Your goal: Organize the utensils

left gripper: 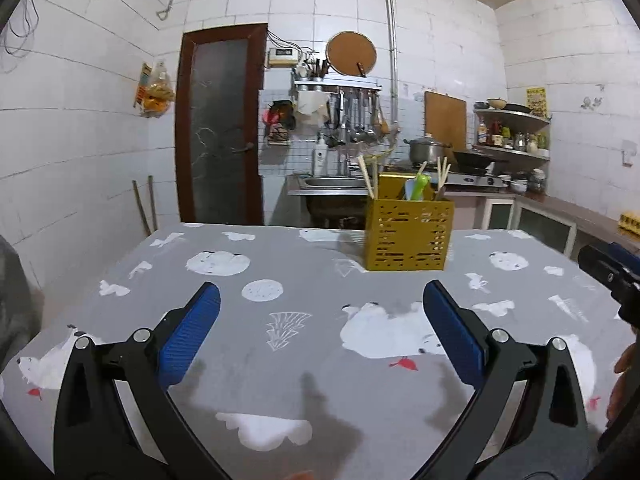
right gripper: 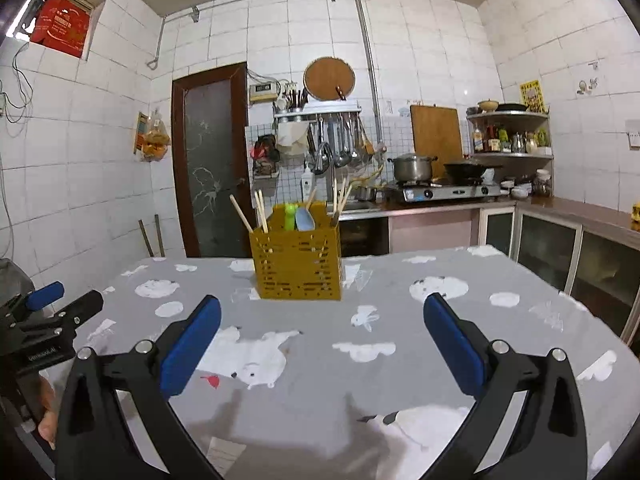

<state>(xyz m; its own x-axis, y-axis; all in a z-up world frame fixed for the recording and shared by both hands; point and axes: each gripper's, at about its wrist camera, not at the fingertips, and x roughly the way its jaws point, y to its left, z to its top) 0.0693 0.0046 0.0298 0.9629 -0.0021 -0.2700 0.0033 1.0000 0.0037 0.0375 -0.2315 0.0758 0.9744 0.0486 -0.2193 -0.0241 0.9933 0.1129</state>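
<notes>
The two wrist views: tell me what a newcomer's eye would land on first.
The yellow perforated utensil holder stands out first, upright toward the far side of the grey patterned tablecloth, with wooden chopsticks and a green utensil poking out. In the foreground, both the right hand-held gripper and left hand-held gripper stand wide open with blue pads, holding nothing.

I can read nothing for certain: the red box (right gripper: 60, 26) in the wall niche and the yellow wall poster (right gripper: 533, 96) carry print too small.
</notes>
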